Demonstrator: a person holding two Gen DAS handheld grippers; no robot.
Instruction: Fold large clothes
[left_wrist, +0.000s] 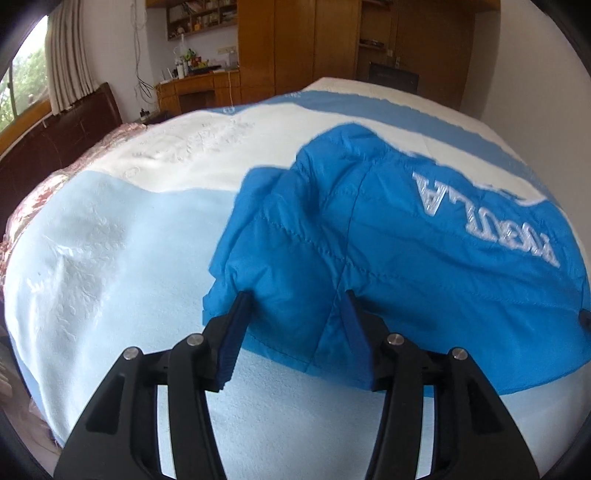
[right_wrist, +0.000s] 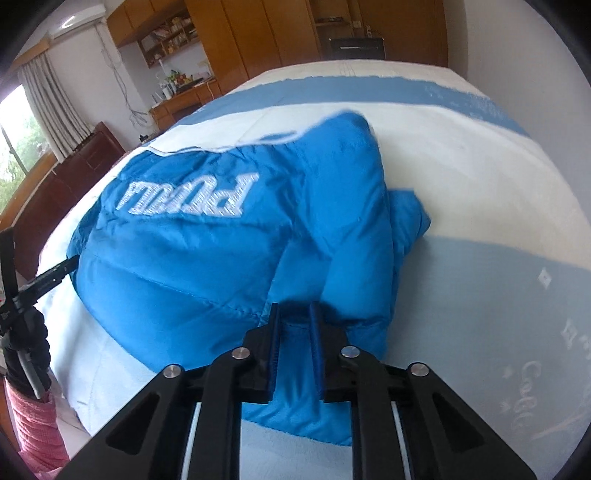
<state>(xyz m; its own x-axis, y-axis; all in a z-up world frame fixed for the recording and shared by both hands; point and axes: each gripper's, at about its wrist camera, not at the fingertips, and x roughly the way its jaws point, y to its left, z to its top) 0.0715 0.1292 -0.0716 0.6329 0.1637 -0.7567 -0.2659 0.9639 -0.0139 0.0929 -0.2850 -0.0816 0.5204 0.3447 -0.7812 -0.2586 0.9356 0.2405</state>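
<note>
A: Jacket where?
B: Bunched on bed, blue, white lettering up, hem nearest.
A: L gripper?
B: Jaws apart, astride hem; fabric between, pads not pinching.
A: R gripper?
B: Nearly closed, narrow gap; hem fold between fingers. Looks pinched.

one blue jacket, two grippers, one bed
</note>
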